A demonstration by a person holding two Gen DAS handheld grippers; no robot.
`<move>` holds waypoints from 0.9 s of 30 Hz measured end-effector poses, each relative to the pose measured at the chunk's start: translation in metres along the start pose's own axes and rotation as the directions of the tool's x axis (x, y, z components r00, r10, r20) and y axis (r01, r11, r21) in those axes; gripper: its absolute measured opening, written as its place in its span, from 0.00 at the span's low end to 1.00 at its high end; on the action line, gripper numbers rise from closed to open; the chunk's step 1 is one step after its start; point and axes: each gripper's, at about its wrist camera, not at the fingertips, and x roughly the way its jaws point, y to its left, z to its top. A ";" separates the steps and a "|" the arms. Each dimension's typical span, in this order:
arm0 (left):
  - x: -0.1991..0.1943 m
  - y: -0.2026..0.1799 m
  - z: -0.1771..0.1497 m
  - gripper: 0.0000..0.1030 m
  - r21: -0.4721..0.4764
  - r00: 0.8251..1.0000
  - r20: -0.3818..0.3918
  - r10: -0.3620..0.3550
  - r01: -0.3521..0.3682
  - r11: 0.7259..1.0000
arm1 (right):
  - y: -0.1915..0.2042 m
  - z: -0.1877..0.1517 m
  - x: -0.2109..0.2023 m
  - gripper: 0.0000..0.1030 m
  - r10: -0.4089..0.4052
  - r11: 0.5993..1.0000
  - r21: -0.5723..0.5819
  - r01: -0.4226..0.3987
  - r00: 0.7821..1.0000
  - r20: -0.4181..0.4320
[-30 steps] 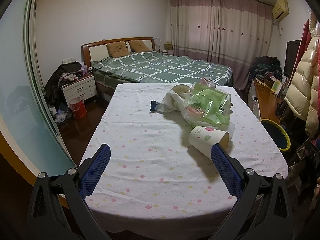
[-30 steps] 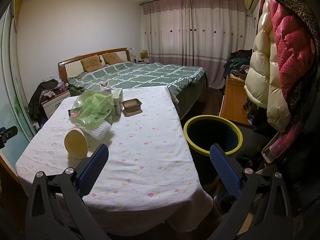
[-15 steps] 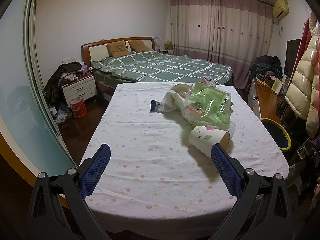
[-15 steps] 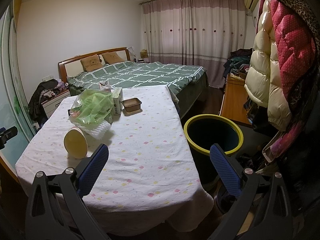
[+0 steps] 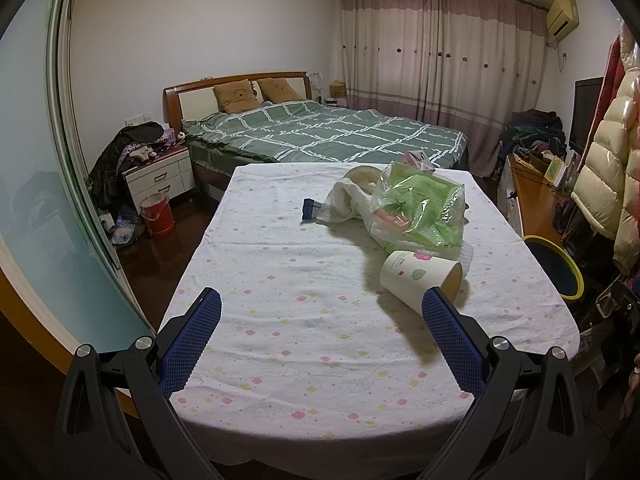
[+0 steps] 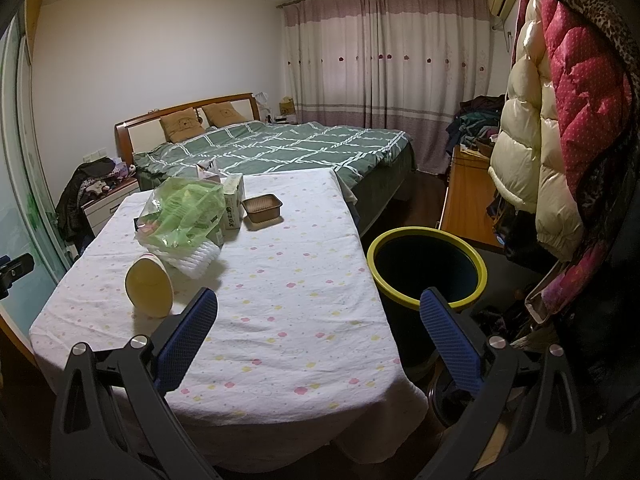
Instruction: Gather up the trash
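Nothing has shifted since a second ago. I keep left tongs (image 5: 320,312) and right tongs (image 6: 318,312) spread apart, empty. Paper cup (image 5: 420,280) lies tipped on table (image 5: 280,280), touching green plastic bag (image 5: 420,208); yellow-rimmed bin (image 6: 427,268) beside table.

I have my left gripper (image 5: 320,302) held level with its jaws spread wide; the blue-padded fingers (image 5: 188,344) angle outward from the black frame, and nothing sits between them. My right gripper (image 6: 318,300) matches that pose, wide apart, its blue pads (image 6: 450,342) gripping nothing. Both point forward at about the same height, fingertips free and touching nothing
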 end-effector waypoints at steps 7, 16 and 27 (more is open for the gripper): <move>0.007 0.003 0.003 0.96 -0.002 1.000 -0.007 0.015 -0.015 1.000 | 0.000 0.001 0.013 0.94 0.006 1.000 0.006 -0.006 1.000 -0.015; 0.026 0.009 0.004 0.96 -0.008 0.999 -0.031 0.034 -0.034 0.999 | 0.027 0.024 0.046 0.94 0.125 0.992 -0.022 -0.125 0.992 -0.035; 0.058 0.019 0.002 0.96 -0.021 0.996 -0.073 0.044 -0.046 0.999 | 0.089 0.077 0.127 0.94 0.250 0.966 -0.061 -0.252 0.967 -0.040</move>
